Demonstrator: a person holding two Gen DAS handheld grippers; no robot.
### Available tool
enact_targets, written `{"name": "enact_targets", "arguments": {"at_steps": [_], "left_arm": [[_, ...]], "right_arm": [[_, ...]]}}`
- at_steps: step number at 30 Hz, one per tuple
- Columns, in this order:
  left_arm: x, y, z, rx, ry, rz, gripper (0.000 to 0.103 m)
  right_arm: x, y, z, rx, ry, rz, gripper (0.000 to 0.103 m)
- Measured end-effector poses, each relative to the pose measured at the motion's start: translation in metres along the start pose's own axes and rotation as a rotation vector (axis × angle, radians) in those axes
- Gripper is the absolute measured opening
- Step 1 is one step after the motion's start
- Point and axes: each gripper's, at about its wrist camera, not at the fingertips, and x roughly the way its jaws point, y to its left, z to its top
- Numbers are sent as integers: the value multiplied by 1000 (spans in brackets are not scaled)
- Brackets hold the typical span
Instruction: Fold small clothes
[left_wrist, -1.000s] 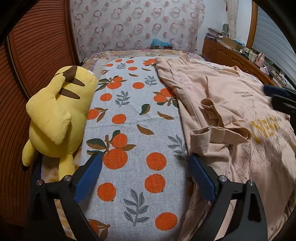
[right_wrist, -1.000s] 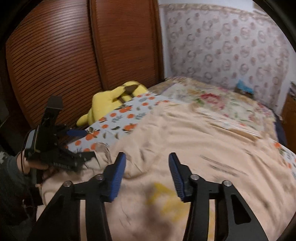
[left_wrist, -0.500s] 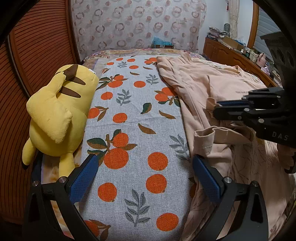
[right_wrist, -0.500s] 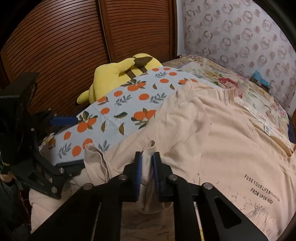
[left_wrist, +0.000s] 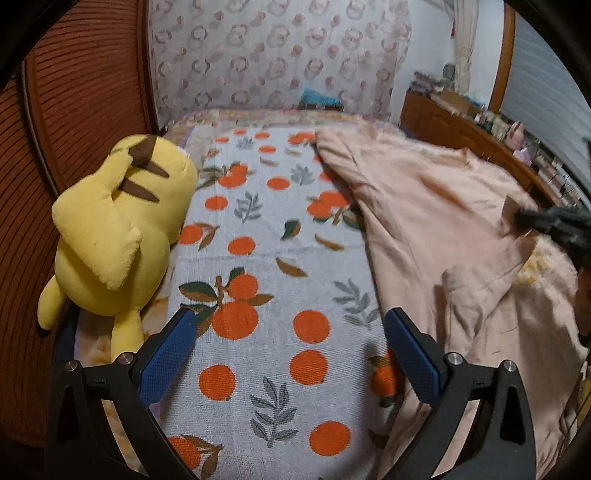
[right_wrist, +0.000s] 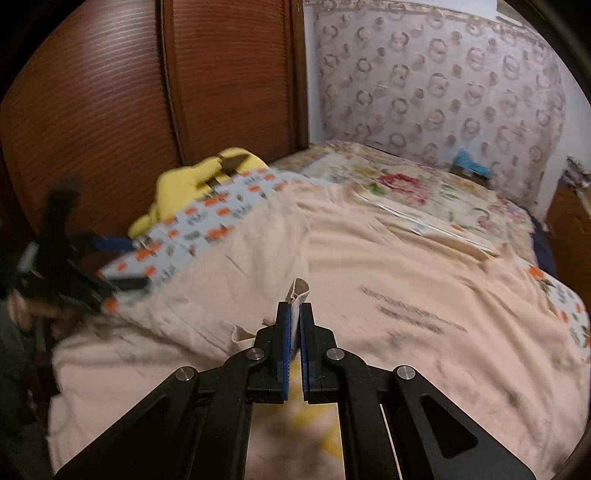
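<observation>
Across the bed (left_wrist: 266, 280) lies an orange-print blanket, with a peach shirt (right_wrist: 369, 258) spread beside a yellow plush toy (left_wrist: 114, 229). One fold of the shirt is clenched in the right claw (right_wrist: 294, 314), while the left claw (left_wrist: 288, 332) hangs released above the blanket.

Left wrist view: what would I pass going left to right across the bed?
Yellow plush toy → orange-print blanket → peach T-shirt → right gripper, pinching the shirt.
</observation>
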Motion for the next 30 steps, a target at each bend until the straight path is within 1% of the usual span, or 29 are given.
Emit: {"name": "enact_targets", "arguments": {"at_steps": [1,2,3,4,5,7,9,11,14,16,17,18,19,21,23,25,27,30], "left_arm": [[-5,-1,0,-5,-24,-9,102],[-9,-3,0,-12,-33,-13,102],[-12,-6,0,-18,-38,-22,102],[-14,-10,0,-16,-40,-33,102],[-17,-15,0,-7,-42,-42,102],[-21,-30,2,33,-56,-43,102],[-20,-41,3,65,-59,-34,102],[-16,-45,5,76,-52,-26,102],[-11,-43,4,66,-39,-25,102],[-11,-40,3,53,-35,-28,102],[-11,-39,3,50,-36,-25,102],[-13,-37,2,48,-37,-20,102],[-14,-37,2,47,-39,-19,102],[-19,-33,1,45,-46,-12,102],[-26,-30,0,36,-58,-6,102],[-34,-25,-1,22,-76,-3,102],[-43,-20,-3,4,-96,-1,102],[-54,-14,-5,-14,-117,4,102]], "right_arm": [[2,0,-3,-4,8,-31,6],[4,-1,-4,-19,4,-47,11],[5,-1,-4,-17,9,-76,26],[7,-3,-4,-8,4,-108,43],[7,-4,-4,4,-8,-122,47],[5,-3,-2,28,-25,-96,47],[8,1,-1,31,-21,-72,47],[13,5,-2,13,-10,-29,47],[27,4,-1,-12,22,-22,47],[41,-2,0,-24,64,-51,47],[49,-5,1,-30,82,-89,47],[54,-10,0,-30,98,-145,47],[57,-18,-2,-11,102,-188,47],[58,-30,-4,47,97,-195,47],[52,-35,-6,84,77,-181,47],[45,-29,-3,85,47,-153,47],[42,-15,0,77,17,-79,47],[38,1,3,55,3,23,47]]}}
